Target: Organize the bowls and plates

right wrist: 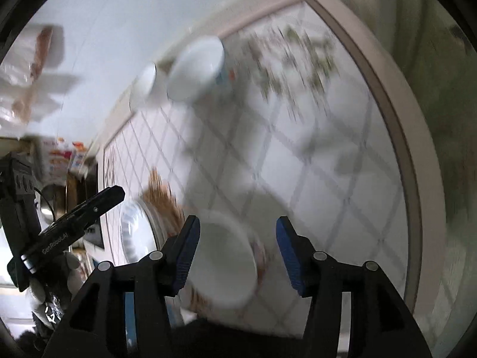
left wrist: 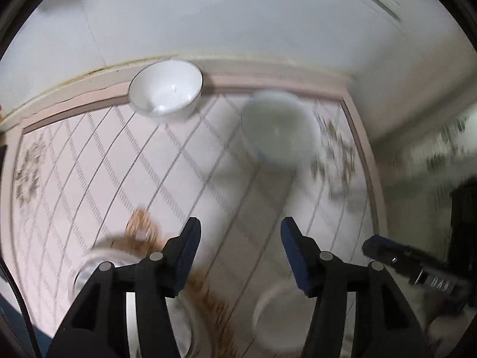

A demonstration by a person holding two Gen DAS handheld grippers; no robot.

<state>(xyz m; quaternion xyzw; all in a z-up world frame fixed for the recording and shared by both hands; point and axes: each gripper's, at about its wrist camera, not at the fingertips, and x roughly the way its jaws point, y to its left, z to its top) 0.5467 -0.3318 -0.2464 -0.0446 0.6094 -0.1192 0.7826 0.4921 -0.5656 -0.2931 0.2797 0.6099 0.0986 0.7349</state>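
Left wrist view: my left gripper [left wrist: 238,232] hangs over the table [left wrist: 98,164], jaws apart, nothing between them. A white bowl [left wrist: 165,88] sits at the table's far edge, sharp and upright. A second bowl [left wrist: 278,128], blurred, stands nearer the far right corner. Below my fingers, near the front edge, a plate [left wrist: 98,264] and a shallow bowl [left wrist: 280,313] show only as smears.

Right wrist view: my right gripper [right wrist: 237,238] is also apart and empty. The shallow bowl [right wrist: 223,256] lies beneath the gap, not touched by the pads.

Judgement: both hands look free, between placements. Next move calls for choosing one far-edge bowl, settling the motion, then closing on its rim to nest it with its fellow.
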